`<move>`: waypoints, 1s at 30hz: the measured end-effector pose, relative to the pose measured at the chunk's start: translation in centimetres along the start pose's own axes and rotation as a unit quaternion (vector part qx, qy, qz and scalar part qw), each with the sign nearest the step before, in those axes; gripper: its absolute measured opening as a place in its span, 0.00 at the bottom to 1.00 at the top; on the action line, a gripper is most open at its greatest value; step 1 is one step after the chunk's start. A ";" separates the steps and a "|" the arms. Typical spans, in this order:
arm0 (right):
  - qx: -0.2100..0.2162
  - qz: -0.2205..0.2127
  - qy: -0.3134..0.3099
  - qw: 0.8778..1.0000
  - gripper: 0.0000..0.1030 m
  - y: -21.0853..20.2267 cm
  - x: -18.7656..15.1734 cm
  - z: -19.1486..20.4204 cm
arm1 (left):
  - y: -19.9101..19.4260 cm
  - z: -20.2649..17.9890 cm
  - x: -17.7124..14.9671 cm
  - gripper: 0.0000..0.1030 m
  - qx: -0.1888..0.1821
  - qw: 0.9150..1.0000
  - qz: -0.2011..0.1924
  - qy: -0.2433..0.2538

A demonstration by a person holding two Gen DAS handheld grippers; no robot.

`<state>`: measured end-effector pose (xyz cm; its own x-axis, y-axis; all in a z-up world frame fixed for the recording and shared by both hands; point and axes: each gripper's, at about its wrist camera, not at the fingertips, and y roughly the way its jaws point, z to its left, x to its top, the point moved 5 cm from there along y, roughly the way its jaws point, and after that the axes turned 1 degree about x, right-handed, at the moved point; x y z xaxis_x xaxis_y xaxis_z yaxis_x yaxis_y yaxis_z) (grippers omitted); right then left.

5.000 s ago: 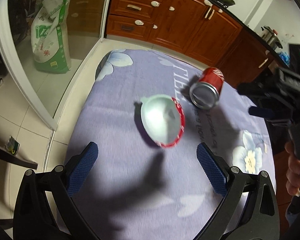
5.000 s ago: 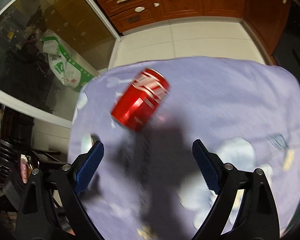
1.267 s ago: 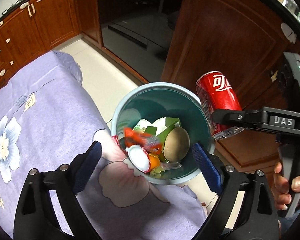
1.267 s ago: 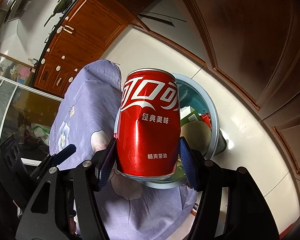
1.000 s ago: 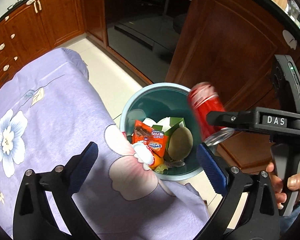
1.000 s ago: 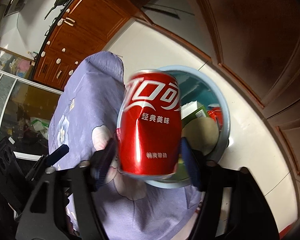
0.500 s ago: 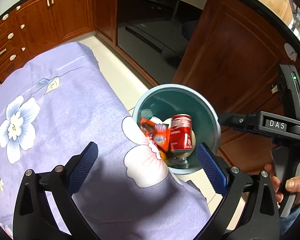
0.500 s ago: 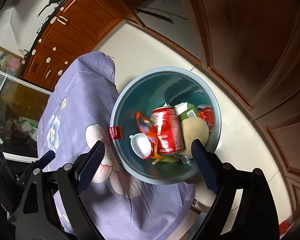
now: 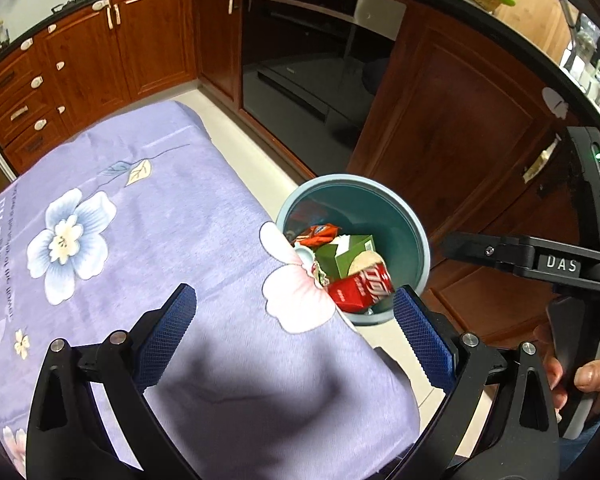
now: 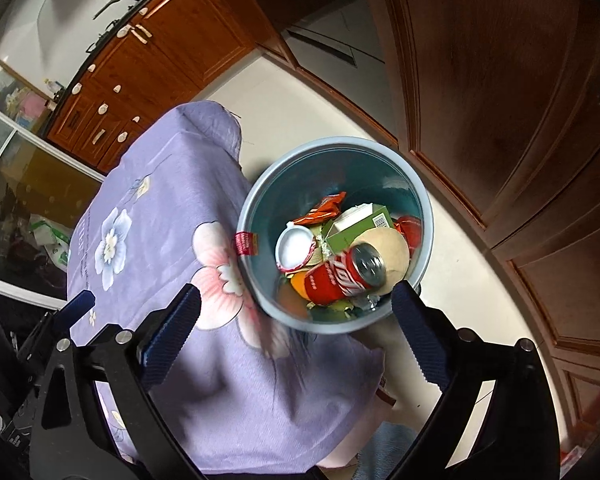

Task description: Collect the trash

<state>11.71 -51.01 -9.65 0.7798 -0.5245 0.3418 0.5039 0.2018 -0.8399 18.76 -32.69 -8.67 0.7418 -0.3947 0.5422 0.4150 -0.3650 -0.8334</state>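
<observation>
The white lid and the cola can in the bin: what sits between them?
In the right wrist view, crumpled foil scraps and the green carton's corner lie between the lid and the can; they don't touch.

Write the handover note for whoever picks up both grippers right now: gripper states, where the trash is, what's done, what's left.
Left gripper: open, empty, over the table edge.
Right gripper: jaws have just been opening, nothing between them, above the bin.
Can: in the bin, lying on its side on the other trash, beside the white cup.
Done: can and cup binned.
Left: no trash shows on the visible part of the cloth; check the rest.
</observation>
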 end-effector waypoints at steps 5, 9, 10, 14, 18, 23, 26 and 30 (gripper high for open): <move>-0.015 -0.023 -0.024 0.999 0.93 -2.5 -1.2 1.3 | -2.3 0.0 -0.7 0.96 0.014 1.000 -0.022 0.003; -0.035 -0.040 -0.048 0.997 0.93 -4.6 -2.1 2.5 | -4.1 0.0 -1.4 0.96 0.027 0.999 -0.029 0.005; -0.039 -0.043 -0.053 0.997 0.93 -4.9 -2.3 2.7 | -4.5 0.1 -1.5 0.96 0.029 0.999 -0.031 0.006; -0.059 -0.053 -0.080 0.994 0.93 -6.4 -3.6 4.0 | -5.7 0.3 -2.3 0.96 0.036 0.999 -0.031 0.008; -0.087 -0.057 -0.100 0.990 0.93 -7.0 -4.7 4.7 | -6.2 0.7 -3.3 0.96 0.047 0.999 -0.026 0.009; -0.097 -0.058 -0.101 0.988 0.93 -7.6 -5.7 4.9 | -6.8 1.4 -4.5 0.96 0.059 0.998 -0.027 0.002; -0.099 -0.060 -0.107 0.988 0.93 -8.0 -6.2 5.3 | -7.4 1.7 -5.1 0.96 0.061 0.998 -0.029 -0.005; -0.105 -0.068 -0.118 0.985 0.93 -8.8 -6.9 5.8 | -8.5 1.9 -5.8 0.96 0.068 0.997 -0.038 -0.005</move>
<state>4.00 -44.39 -2.21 0.7875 -0.3232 0.5248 0.5411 -0.0450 -0.8397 11.91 -25.71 -4.90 0.7101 -0.3612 0.6044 0.5380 -0.2754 -0.7967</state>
